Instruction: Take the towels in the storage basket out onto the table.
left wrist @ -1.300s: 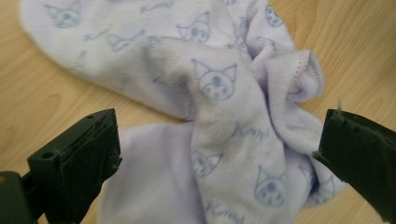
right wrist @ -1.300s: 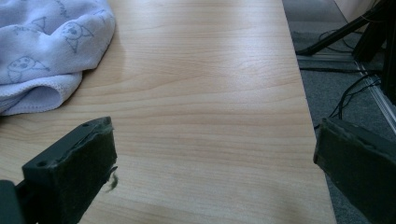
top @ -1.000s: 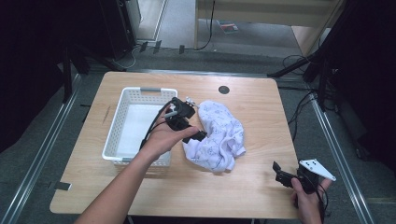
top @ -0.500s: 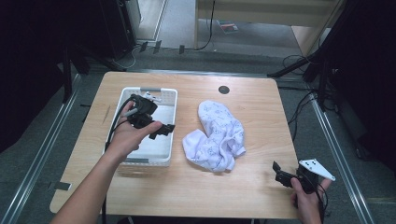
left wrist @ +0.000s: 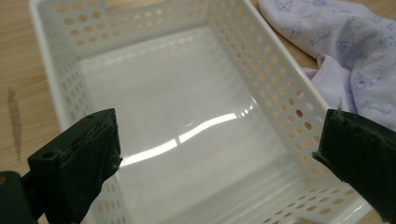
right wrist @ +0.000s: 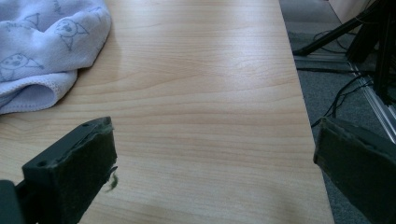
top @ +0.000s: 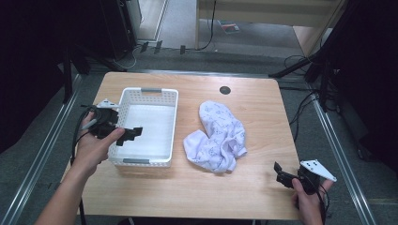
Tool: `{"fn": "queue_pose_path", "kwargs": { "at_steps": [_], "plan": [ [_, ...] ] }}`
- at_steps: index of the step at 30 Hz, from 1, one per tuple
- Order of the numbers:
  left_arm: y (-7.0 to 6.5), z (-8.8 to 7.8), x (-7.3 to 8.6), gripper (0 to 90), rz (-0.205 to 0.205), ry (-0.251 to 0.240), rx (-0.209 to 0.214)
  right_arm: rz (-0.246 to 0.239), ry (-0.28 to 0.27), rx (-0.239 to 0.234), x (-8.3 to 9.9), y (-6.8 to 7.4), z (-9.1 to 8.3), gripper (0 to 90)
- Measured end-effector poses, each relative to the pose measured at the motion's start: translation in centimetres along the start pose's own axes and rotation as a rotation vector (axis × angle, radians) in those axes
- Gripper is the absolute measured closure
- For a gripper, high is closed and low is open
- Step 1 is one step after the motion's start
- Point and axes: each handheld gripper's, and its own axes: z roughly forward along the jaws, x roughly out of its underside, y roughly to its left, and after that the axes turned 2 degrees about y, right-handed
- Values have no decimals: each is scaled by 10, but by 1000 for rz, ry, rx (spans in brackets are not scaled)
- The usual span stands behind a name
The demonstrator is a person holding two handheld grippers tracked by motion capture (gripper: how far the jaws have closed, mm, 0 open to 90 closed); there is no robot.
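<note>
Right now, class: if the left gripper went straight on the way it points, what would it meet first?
Probably the white basket: the open left gripper looks down into it, so its bare floor likely comes first.

The high view looked forward and down on the whole table (top: pixel 197 187) from above the person's side. The left gripper view looked closely down into the white basket (left wrist: pixel 187 116); the right gripper view skimmed low over bare wood. All three shared the patterned cloth (top: pixel 218 138).
</note>
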Motion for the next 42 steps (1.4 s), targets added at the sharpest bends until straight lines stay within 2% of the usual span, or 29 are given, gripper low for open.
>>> {"fn": "queue_pose_path", "kwargs": {
  "at_steps": [4, 7, 11, 12, 13, 14, 16, 18, 19, 20, 21, 22, 23, 24, 25, 26, 27, 30, 31, 32, 33, 34, 38, 42],
  "plan": [
    [15, -10, 18, 0, -42, -56, -15, -1, 0, 3, 0, 0, 0, 0],
    [21, -13, 27, 0, -53, -79, -24, -1, 0, 5, 0, 0, 0, 0],
    [34, -20, 48, 0, -87, -149, -22, -2, 1, 7, 0, 0, 0, 0],
    [41, -23, 59, 0, -121, -183, -13, -2, 1, 9, 0, 1, 0, 0],
    [41, -23, 59, 0, -121, -183, -13, -3, 2, 9, 0, 1, 0, 0],
    [47, -26, 71, 0, -154, -220, -4, -1, 1, 10, 0, 1, 0, 0],
    [50, -27, 77, 0, -164, -237, -8, -1, 1, 10, 0, 1, 0, 0],
    [58, -28, 96, 0, -193, -282, -15, -3, 0, 10, 0, 1, 0, 0],
    [58, -28, 96, 0, -193, -282, -15, -3, 0, 10, 0, 1, 0, 0],
    [62, -29, 107, 0, -206, -312, -28, -4, 0, 11, 0, 1, 0, 0],
    [62, -29, 107, 0, -206, -312, -28, -4, 0, 11, 0, 1, 0, 0],
    [67, -32, 117, 0, -222, -344, -33, -1, 1, 13, 0, 1, 0, 0],
    [67, -32, 117, 0, -222, -344, -33, -1, 1, 13, 0, 1, 0, 0],
    [73, -35, 128, 0, -233, -387, -35, 0, 3, 14, 0, 1, 1, 0],
    [73, -35, 128, 0, -233, -387, -35, 0, 3, 14, 0, 1, 1, 0],
    [77, -37, 139, 0, -241, -429, -35, 1, 3, 14, 0, 1, 1, 0],
    [79, -36, 144, 0, -241, -441, -36, 0, 3, 13, 0, 1, 1, 0],
    [82, -30, 159, 0, -240, -452, -58, 5, 5, 15, 0, 1, 1, 0],
    [82, -30, 159, 0, -240, -452, -58, 5, 5, 15, 0, 1, 1, 0],
    [83, -24, 169, 0, -244, -451, -71, 7, 5, 15, 0, 1, 1, 0],
    [83, -24, 169, 0, -244, -451, -71, 8, 5, 15, 0, 1, 1, 0],
    [85, -19, 177, 0, -235, -442, -85, 8, 5, 16, 0, 1, 1, 0],
    [89, -11, 186, 0, -237, -439, -92, 5, 6, 17, 0, 1, 1, 0],
    [89, -12, 187, 0, -234, -451, -95, 5, 5, 18, 0, 1, 1, 0]
  ]
}}
